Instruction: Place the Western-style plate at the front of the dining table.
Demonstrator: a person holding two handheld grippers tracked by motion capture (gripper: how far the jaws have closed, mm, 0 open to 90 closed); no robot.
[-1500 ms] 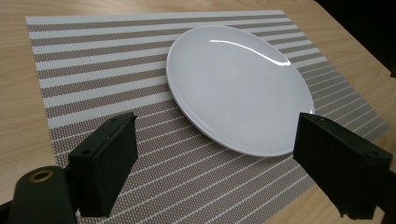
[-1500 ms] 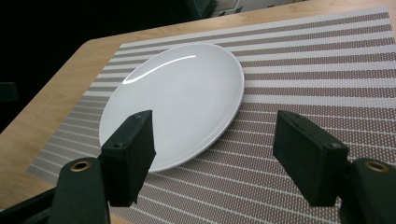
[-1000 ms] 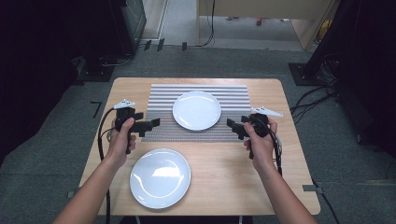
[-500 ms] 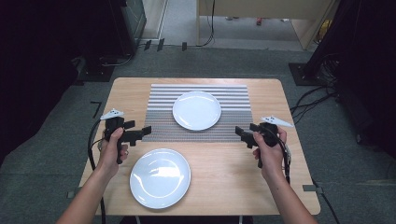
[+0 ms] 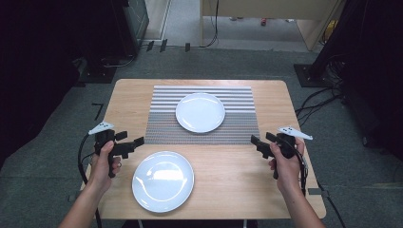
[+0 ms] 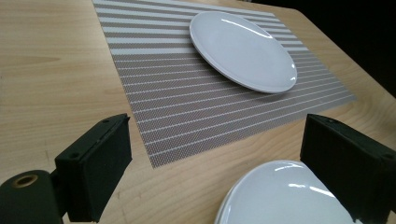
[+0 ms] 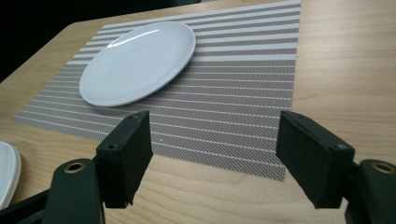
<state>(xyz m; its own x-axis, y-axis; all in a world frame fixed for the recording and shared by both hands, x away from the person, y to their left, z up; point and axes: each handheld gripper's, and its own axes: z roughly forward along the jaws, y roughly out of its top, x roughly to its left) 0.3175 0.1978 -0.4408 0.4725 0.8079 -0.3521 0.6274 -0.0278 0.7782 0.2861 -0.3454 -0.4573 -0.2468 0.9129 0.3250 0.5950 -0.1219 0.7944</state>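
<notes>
Jaws stand wide apart on both tools we hold. Our left hand-held gripper point(image 5: 138, 141) hangs empty at the left edge of the surface point(image 5: 228, 171), its tips just beside the near plate point(image 5: 163, 181), seemingly not touching it, though the angle is poor. Our right hand-held gripper point(image 5: 254, 141) grips nothing, just off the striped mat point(image 5: 161, 123). The far plate point(image 5: 200, 112) lies on that mat.

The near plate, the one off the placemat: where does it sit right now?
In the high view the near plate lies on bare wood at the table's front left, just below the striped placemat, beside the left gripper.
</notes>
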